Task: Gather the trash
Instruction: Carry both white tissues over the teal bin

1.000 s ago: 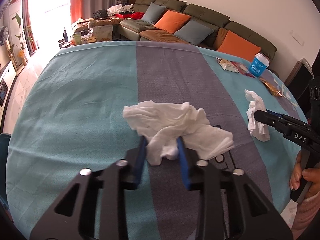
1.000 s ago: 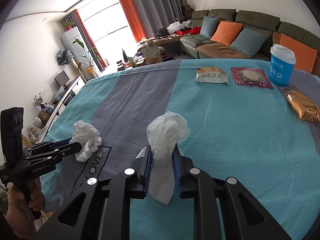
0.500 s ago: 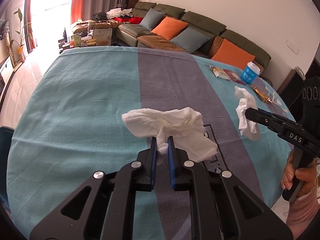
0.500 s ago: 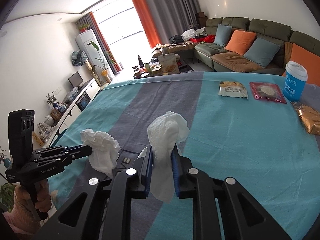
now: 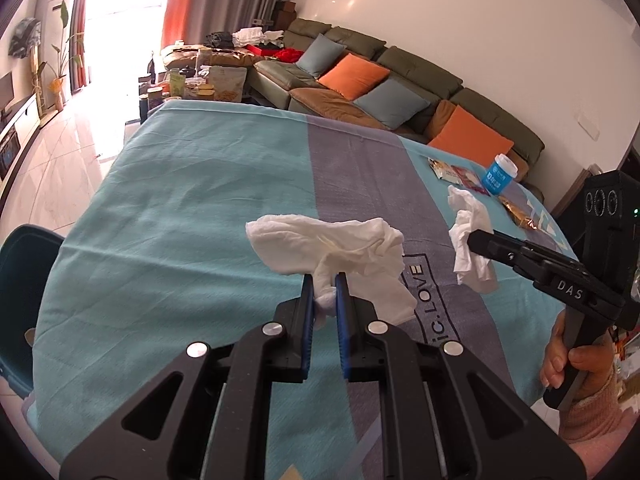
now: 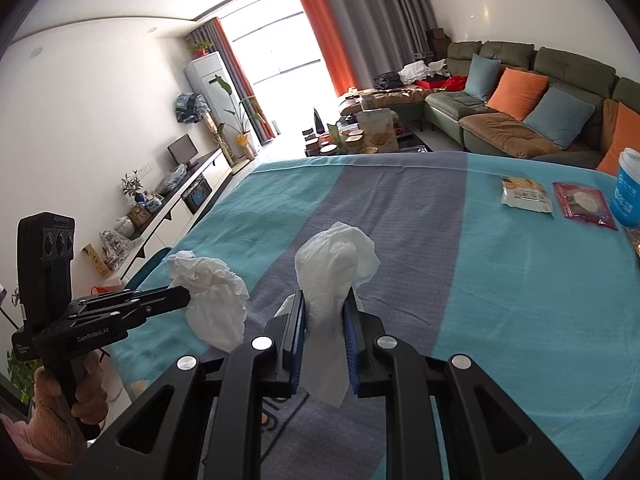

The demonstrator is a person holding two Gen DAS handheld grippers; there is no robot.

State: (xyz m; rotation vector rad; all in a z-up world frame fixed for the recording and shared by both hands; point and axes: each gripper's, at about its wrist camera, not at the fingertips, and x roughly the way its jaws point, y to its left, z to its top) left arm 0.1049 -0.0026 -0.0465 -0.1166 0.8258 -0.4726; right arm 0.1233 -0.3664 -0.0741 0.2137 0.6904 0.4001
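Observation:
My left gripper (image 5: 325,280) is shut on a crumpled white tissue (image 5: 340,248), which hangs lifted above the teal and grey tablecloth (image 5: 180,240). My right gripper (image 6: 325,296) is shut on a second white tissue (image 6: 334,264), also held off the cloth. In the left wrist view the right gripper (image 5: 474,238) shows at the right with its tissue (image 5: 472,240) dangling. In the right wrist view the left gripper (image 6: 184,300) comes in from the left with its tissue (image 6: 216,304); a hand (image 6: 80,392) grips its handle.
At the far right of the table lie a pale snack packet (image 6: 524,194), a dark red packet (image 6: 584,204), a blue cup (image 6: 628,188) and a golden wrapper (image 5: 518,212). A teal chair (image 5: 20,280) stands at the table's left edge. A sofa (image 6: 520,100) lies beyond.
The left jaws have shut on their tissue and lifted it off the cloth. Both grippers have risen and drawn back toward the near table edge with their tissues.

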